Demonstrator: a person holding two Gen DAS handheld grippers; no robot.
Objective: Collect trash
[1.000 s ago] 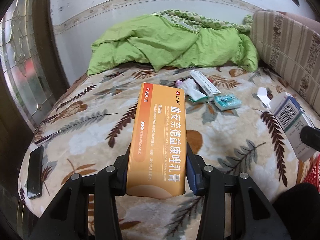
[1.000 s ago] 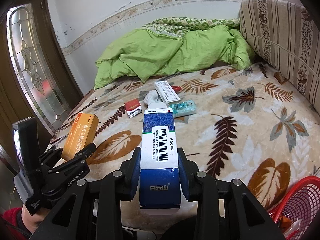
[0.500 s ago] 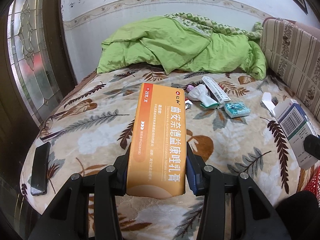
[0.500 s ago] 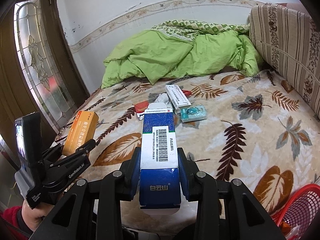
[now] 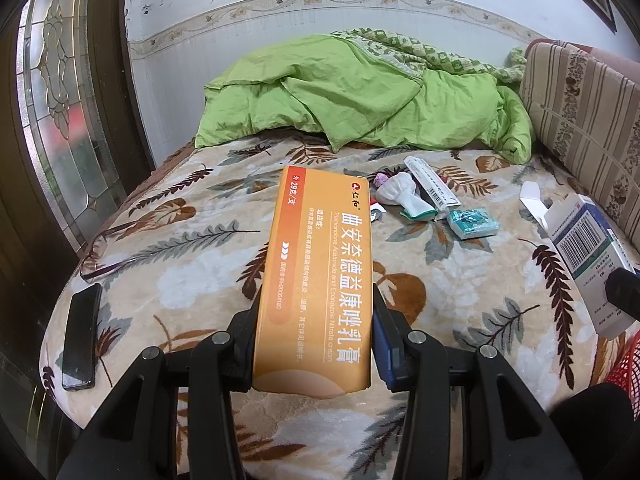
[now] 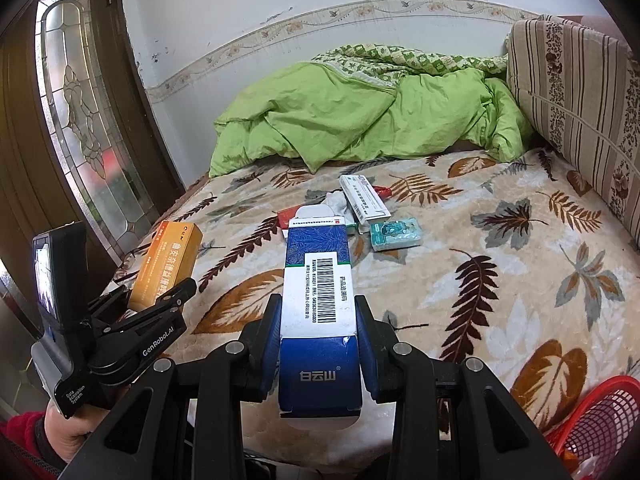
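The left hand-held gripper (image 5: pixel 314 344) pinches the orange box (image 5: pixel 316 276) above the bed (image 5: pixel 192 264). The right hand-held gripper (image 6: pixel 318 344) pinches the blue box (image 6: pixel 318 300). Both look light, thin and easy to squash, so hold the long sides gently.

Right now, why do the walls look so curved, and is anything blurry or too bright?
Left wrist view: the fisheye lens bows the patterned wall border and darkens the corners; the orange cardboard medicine box is sharp. Right wrist view: same bending at the leaded glass door; the blue-and-white barcode carton is crisp, with soft light and no harsh glare.
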